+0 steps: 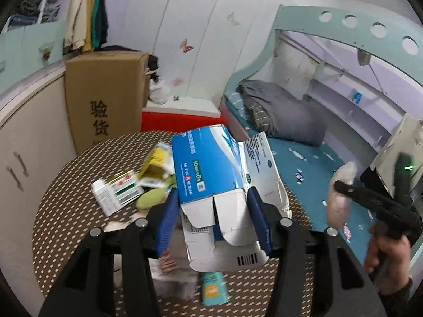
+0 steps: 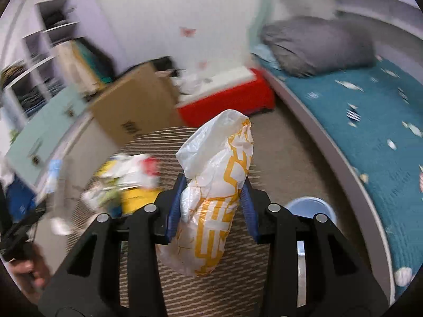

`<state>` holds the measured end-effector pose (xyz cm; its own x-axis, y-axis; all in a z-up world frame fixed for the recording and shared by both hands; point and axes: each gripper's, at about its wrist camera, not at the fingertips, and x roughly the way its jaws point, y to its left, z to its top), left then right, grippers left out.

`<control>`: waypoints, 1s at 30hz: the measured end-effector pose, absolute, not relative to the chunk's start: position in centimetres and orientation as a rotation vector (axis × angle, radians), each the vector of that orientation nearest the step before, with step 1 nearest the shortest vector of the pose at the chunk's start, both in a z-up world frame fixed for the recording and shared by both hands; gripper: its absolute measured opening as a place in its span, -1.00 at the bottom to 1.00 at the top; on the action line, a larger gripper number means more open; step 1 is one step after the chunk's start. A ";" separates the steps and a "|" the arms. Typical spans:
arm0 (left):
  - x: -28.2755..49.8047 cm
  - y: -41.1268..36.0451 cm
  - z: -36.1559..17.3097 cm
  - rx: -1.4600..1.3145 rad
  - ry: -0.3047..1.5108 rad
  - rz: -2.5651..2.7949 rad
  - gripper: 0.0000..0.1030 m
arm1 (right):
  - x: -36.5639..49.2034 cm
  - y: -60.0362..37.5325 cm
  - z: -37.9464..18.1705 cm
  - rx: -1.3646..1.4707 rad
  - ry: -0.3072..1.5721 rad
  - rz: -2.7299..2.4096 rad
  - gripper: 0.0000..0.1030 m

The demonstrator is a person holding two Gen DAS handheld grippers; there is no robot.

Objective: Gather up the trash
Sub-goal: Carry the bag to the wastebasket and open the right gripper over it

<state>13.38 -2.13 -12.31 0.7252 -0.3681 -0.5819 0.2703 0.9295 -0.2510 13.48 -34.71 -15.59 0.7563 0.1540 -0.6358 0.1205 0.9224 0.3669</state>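
Observation:
My left gripper point(image 1: 211, 200) is shut on an opened blue-and-white carton point(image 1: 211, 169) and holds it above the round dotted table point(image 1: 66, 211). My right gripper point(image 2: 211, 187) is shut on a white plastic bag with orange print point(image 2: 214, 185), held above the table's right side. That bag and the right gripper also show at the right of the left wrist view point(image 1: 341, 192). More trash lies on the table: a small green-and-white box point(image 1: 116, 192), a yellow wrapper point(image 1: 158, 163), a teal packet point(image 1: 214, 288).
A pale blue bin point(image 2: 312, 208) stands on the floor below the right gripper, beside the bed point(image 2: 370, 132). A tall cardboard box point(image 1: 105, 95) and a red box point(image 1: 179, 121) stand behind the table. Cabinets line the left wall.

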 end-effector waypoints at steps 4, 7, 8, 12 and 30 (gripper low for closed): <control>13.8 -5.0 -12.1 -0.155 0.692 -0.402 0.00 | 16.0 -41.3 -22.2 0.480 0.839 -0.098 -0.22; 14.3 -7.5 -12.5 -0.137 0.710 -0.428 0.00 | 18.0 -44.5 -27.7 0.537 0.933 -0.144 -0.22; 14.6 -8.2 -12.7 -0.131 0.716 -0.436 0.00 | 18.7 -45.5 -30.0 0.558 0.969 -0.155 -0.22; 15.9 -11.6 -13.3 -0.102 0.748 -0.471 0.00 | 20.8 -47.8 -35.7 0.625 1.041 -0.168 -0.21; 22.1 -31.9 -21.2 0.075 0.979 -0.710 0.00 | 12.4 -56.8 -33.8 0.849 0.790 -0.309 0.67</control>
<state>22.12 -31.91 -21.18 0.3538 -0.5161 -0.7800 0.5807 0.7749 -0.2494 12.43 -56.79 -33.79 0.6818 0.0573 -0.7293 0.5366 0.6384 0.5518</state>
